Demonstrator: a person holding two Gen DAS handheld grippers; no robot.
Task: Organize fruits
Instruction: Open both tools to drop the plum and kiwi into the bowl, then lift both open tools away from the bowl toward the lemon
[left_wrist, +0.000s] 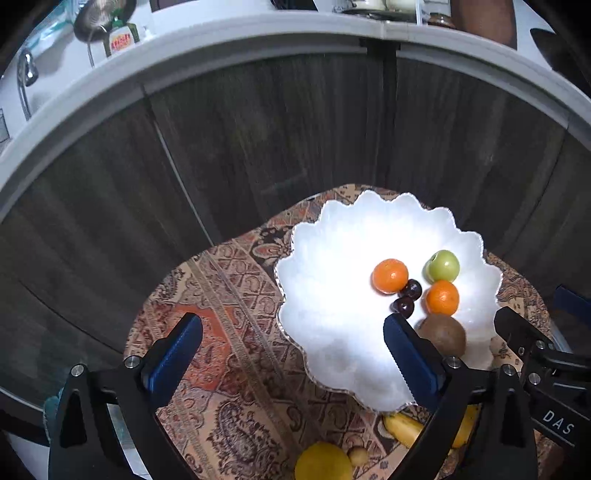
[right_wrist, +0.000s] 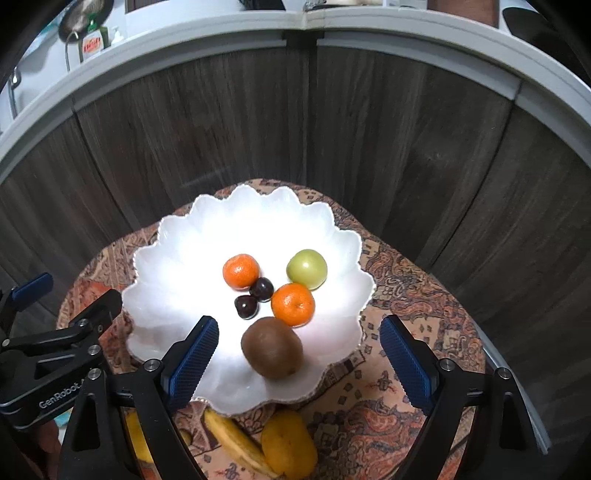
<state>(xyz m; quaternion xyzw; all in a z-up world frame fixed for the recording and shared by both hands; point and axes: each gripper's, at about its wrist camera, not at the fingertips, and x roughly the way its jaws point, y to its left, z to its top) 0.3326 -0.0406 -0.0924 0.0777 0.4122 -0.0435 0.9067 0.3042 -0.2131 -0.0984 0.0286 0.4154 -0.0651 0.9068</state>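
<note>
A white scalloped bowl (right_wrist: 177, 266) (left_wrist: 332, 258) sits on a patterned cloth. In it lie two mandarins (right_wrist: 241, 271) (right_wrist: 293, 304), a green apple (right_wrist: 307, 268), two dark cherries (right_wrist: 261, 289) (right_wrist: 246, 307) and a brown kiwi (right_wrist: 272, 347). My right gripper (right_wrist: 299, 354) is open and empty above the bowl's near side, with the kiwi between its fingers' line. My left gripper (left_wrist: 291, 347) is open and empty over the bowl's left rim. On the cloth near the bowl lie a banana (right_wrist: 236, 443), a yellow-orange fruit (right_wrist: 290, 443) and a lemon (left_wrist: 323, 461).
The small table with the patterned cloth (left_wrist: 221, 295) stands against dark wood cabinet doors (left_wrist: 258, 129) under a grey counter edge (left_wrist: 258, 29). A small brown fruit (left_wrist: 358, 456) lies by the lemon. The right gripper's body shows in the left wrist view (left_wrist: 535, 350).
</note>
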